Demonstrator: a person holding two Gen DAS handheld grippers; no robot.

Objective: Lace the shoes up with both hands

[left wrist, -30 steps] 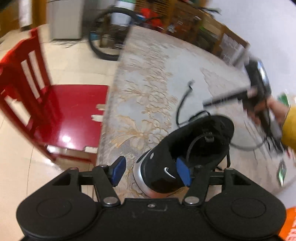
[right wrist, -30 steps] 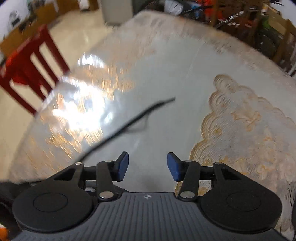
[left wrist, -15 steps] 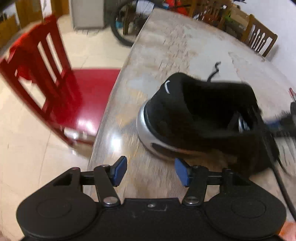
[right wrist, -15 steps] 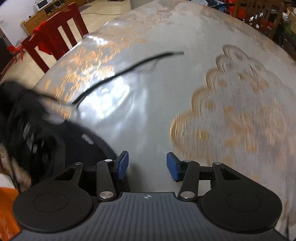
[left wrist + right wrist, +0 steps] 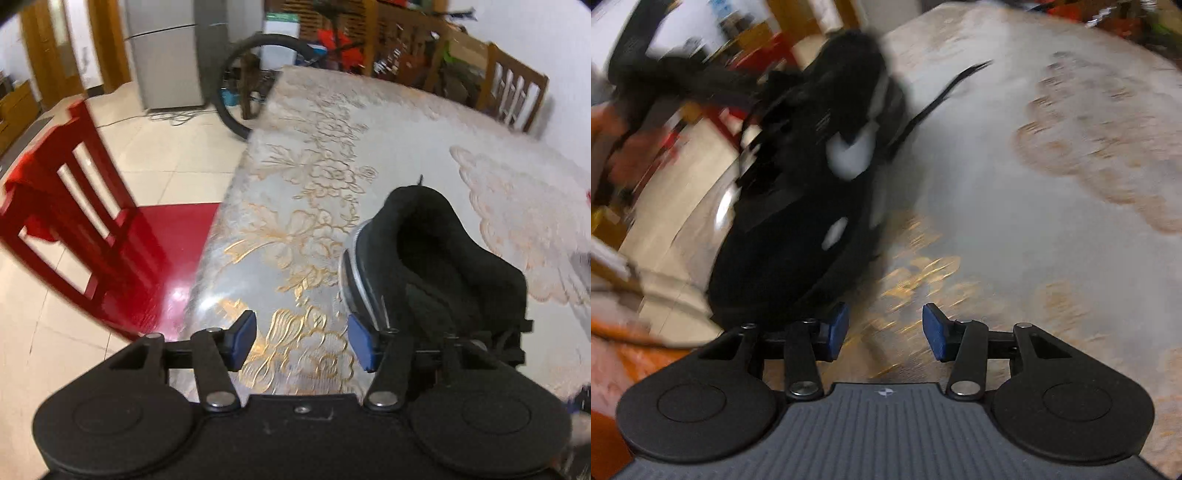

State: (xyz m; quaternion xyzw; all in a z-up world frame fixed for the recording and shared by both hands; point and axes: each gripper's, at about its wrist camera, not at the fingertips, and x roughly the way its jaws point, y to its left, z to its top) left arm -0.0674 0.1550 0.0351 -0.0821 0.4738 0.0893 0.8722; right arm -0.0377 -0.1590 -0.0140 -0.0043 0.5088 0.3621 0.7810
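A black sneaker [image 5: 436, 258] with a silver-grey sole stands on the table near its left edge, heel opening toward the left wrist camera. My left gripper [image 5: 301, 341] is open and empty, just left of the shoe's heel. In the blurred right wrist view the sneaker [image 5: 812, 177] lies ahead and to the left, and a black lace [image 5: 942, 96] trails from it onto the table. My right gripper [image 5: 882, 332] is open and empty, just right of the shoe's toe.
The table wears a glossy cloth with gold flowers [image 5: 314, 192]. A red chair [image 5: 85, 221] stands close at the left table edge. A wooden chair [image 5: 517, 92] and a bicycle wheel [image 5: 251, 81] stand at the far end.
Both views have swung. The left gripper has come close beside the shoe's heel. The right view has turned left, so the shoe now fills its left half.
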